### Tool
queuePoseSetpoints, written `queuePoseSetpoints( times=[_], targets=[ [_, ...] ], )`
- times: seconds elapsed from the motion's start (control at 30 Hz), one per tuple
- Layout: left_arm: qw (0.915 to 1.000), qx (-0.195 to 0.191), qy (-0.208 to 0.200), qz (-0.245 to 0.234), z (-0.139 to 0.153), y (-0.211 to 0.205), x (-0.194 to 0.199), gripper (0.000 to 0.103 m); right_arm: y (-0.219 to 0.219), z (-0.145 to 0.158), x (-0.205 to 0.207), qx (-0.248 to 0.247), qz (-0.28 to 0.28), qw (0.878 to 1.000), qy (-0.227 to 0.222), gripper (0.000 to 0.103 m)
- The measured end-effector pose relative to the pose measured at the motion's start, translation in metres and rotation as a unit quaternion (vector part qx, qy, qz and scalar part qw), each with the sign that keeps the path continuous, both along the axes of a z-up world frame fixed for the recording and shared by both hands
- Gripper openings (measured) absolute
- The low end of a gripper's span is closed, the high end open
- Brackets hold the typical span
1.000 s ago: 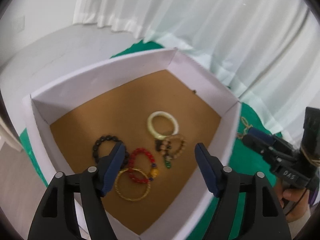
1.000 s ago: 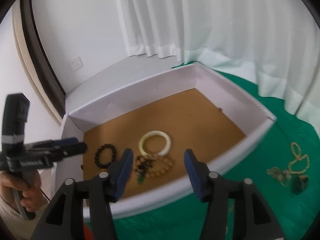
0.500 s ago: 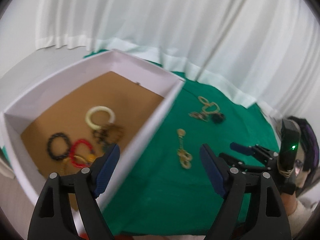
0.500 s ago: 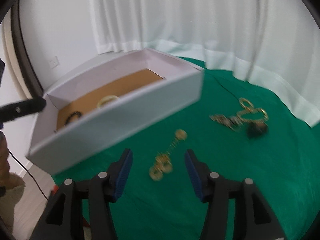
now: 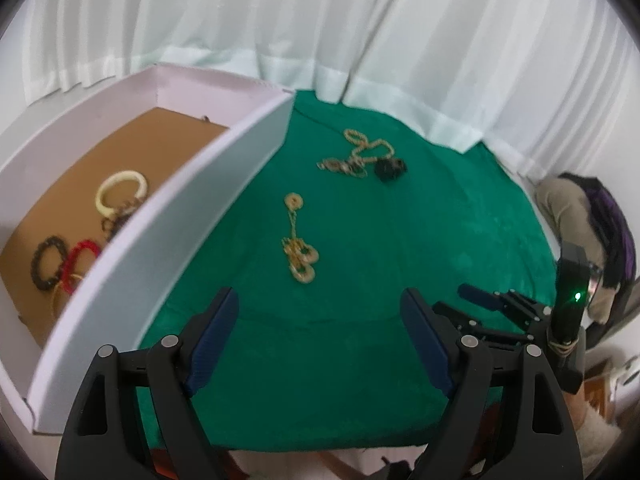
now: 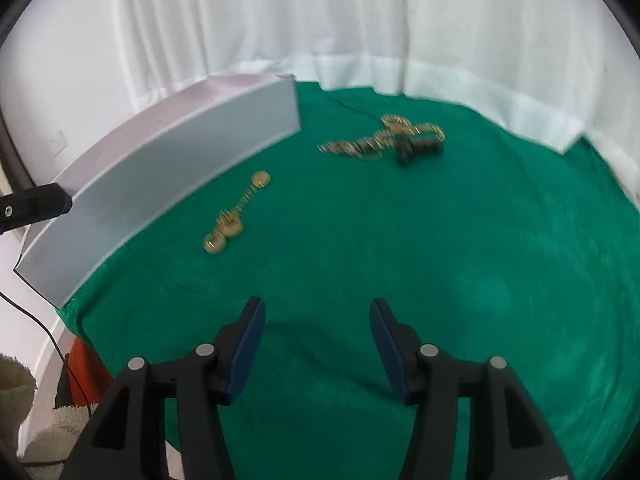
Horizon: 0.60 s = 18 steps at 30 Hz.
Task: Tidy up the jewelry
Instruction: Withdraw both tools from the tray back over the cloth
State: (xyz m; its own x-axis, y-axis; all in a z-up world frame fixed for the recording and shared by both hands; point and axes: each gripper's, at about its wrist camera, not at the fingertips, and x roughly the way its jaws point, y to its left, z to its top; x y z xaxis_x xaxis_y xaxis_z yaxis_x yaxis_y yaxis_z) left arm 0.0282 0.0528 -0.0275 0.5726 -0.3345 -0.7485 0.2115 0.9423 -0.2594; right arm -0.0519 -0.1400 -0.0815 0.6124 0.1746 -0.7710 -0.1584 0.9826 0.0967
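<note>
A white box (image 5: 208, 208) with a brown floor stands at the left of the green cloth (image 5: 380, 280). It holds a cream bangle (image 5: 121, 192), a black bead bracelet (image 5: 48, 262), a red bead bracelet (image 5: 80, 258) and others. A gold chain (image 5: 298, 248) lies on the cloth near the box; it also shows in the right wrist view (image 6: 236, 216). A tangle of gold chains with a dark piece (image 5: 366, 158) lies farther back, also in the right wrist view (image 6: 396, 140). My left gripper (image 5: 320, 332) is open and empty above the cloth's near edge. My right gripper (image 6: 318, 332) is open and empty; it shows at the right of the left wrist view (image 5: 496, 304).
White curtains (image 5: 320, 32) hang behind the table. The box's outer wall (image 6: 160, 184) stands at the left of the right wrist view. A red object (image 6: 86, 368) and a cable show below the table's left edge.
Both grippers have pulled back from over the box and swung right, toward the cloth. The chains on the cloth now lie ahead of them. Both stayed open.
</note>
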Motion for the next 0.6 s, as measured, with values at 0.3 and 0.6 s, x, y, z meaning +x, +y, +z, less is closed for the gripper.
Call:
queuePoseSetpoints(
  times=[0.3,0.6],
  targets=[
    [0.9992,0.023,0.032,-0.001,-0.034,-0.013,0.001,0.084,-0.024,-0.016,-0.014,-0.003,-0.034,0.999,0.002,0.056],
    [0.9981,0.034,0.05,0.008,-0.049,-0.01,0.003,0.084,-0.034,-0.026,-0.013,0.0,-0.049,0.999,0.005,0.056]
  ],
)
